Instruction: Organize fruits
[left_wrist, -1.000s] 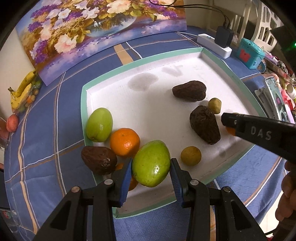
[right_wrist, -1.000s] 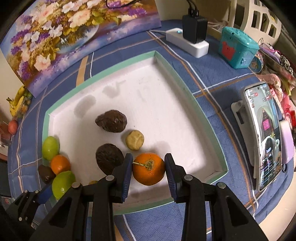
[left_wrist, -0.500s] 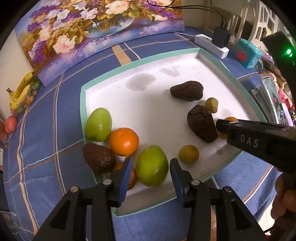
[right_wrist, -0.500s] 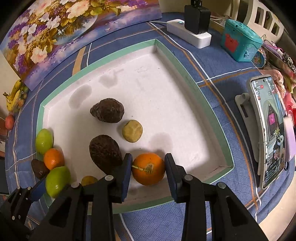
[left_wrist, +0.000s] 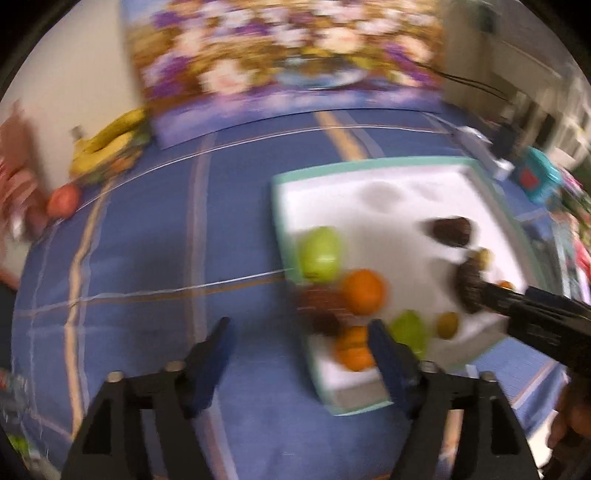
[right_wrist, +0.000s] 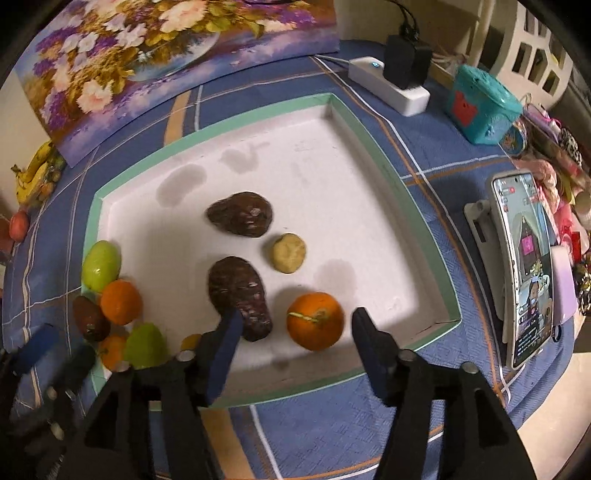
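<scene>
A white tray with a mint-green rim (right_wrist: 373, 146) is seen lying on a blue checked tablecloth (right_wrist: 417, 417), with a floral painting (right_wrist: 147, 55) propped behind it. In the right wrist view, the right gripper (right_wrist: 291, 339) is held over the tray's near edge with its jaws spread wide and nothing clasped; an orange (right_wrist: 315, 320) with a short stem rests on the tray floor between the blue pads, apart from both. Just left of it a dark wrinkled avocado (right_wrist: 239, 295) is partly overlapped by the left pad, and a second dark avocado (right_wrist: 241, 213) lies farther back, with a small yellowish fruit (right_wrist: 289, 252) between and to the right of them. Along the tray's left side a cluster is gathered: a green mango (right_wrist: 100, 264), a second orange (right_wrist: 121, 301), a dark brown fruit (right_wrist: 89, 318) at the rim, and another green mango (right_wrist: 144, 350) nearer the corner. The left wrist view is heavily blurred; the left gripper (left_wrist: 299, 345) is shown with jaws wide apart and empty, hovering mostly over bare cloth left of the tray's near corner. Bananas (right_wrist: 35, 171) lie by the wall at far left. To the right of the tray, a white power strip (right_wrist: 388, 86), a teal box (right_wrist: 484, 105) and a phone on a stand (right_wrist: 524, 266) are seen.
</scene>
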